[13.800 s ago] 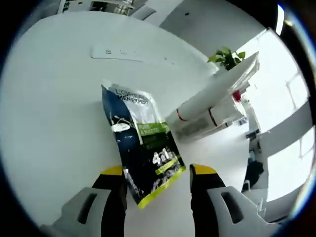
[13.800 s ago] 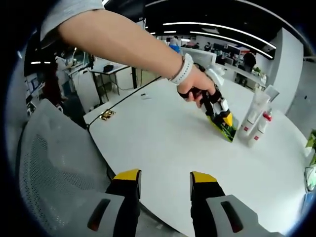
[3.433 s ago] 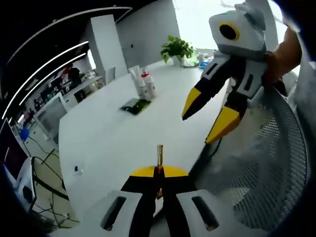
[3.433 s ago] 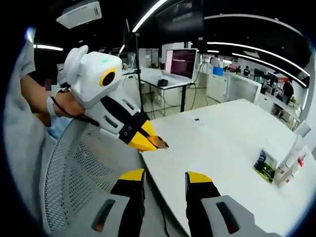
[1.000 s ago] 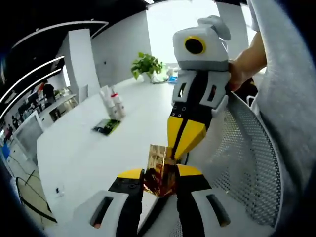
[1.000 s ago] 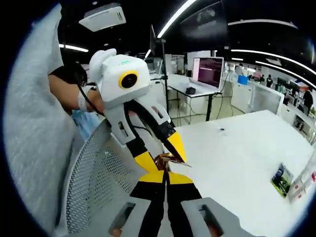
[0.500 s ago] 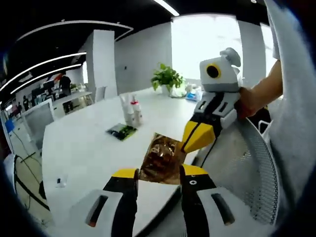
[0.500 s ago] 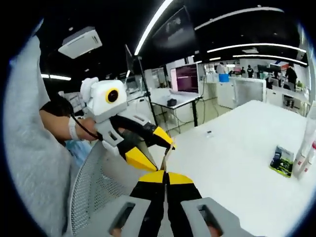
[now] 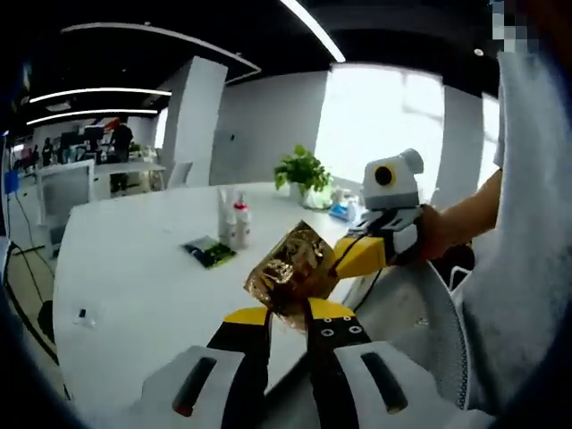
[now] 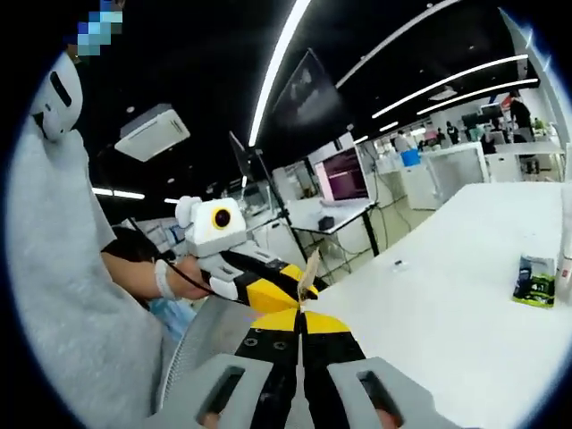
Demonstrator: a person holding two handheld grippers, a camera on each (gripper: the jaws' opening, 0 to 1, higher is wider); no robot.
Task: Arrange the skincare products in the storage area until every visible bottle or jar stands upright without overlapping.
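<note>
Your left gripper [image 9: 288,315] sits low centre in the left gripper view, jaws clamped on a crinkled gold foil sachet [image 9: 290,271] that rises from between the yellow tips. Your right gripper [image 9: 356,257] enters that view from the right, yellow tips touching the sachet's right edge, your hand [image 9: 435,231] behind it.

In the right gripper view the right gripper [image 10: 301,322] is bottom centre, jaws pressed together, with the thin edge of the foil sachet [image 10: 308,269] standing just above the tips; you cannot tell whether they pinch it. The left gripper [image 10: 284,284] comes in from the left, held by your other hand [image 10: 183,275].

Task items are well apart from both grippers, out on the white table [image 9: 134,268]. Left gripper view, centre left: 2 upright bottles [image 9: 231,221], 1 with a red cap, touching or nearly so. A dark green sachet [image 9: 206,251] lies flat just beside them. Right gripper view, right edge: the same dark sachet [image 10: 535,280] flat on the table [image 10: 447,313], a bottle sliver beside it.

A potted plant [image 9: 304,170] stands at the table's far end in the left gripper view.
</note>
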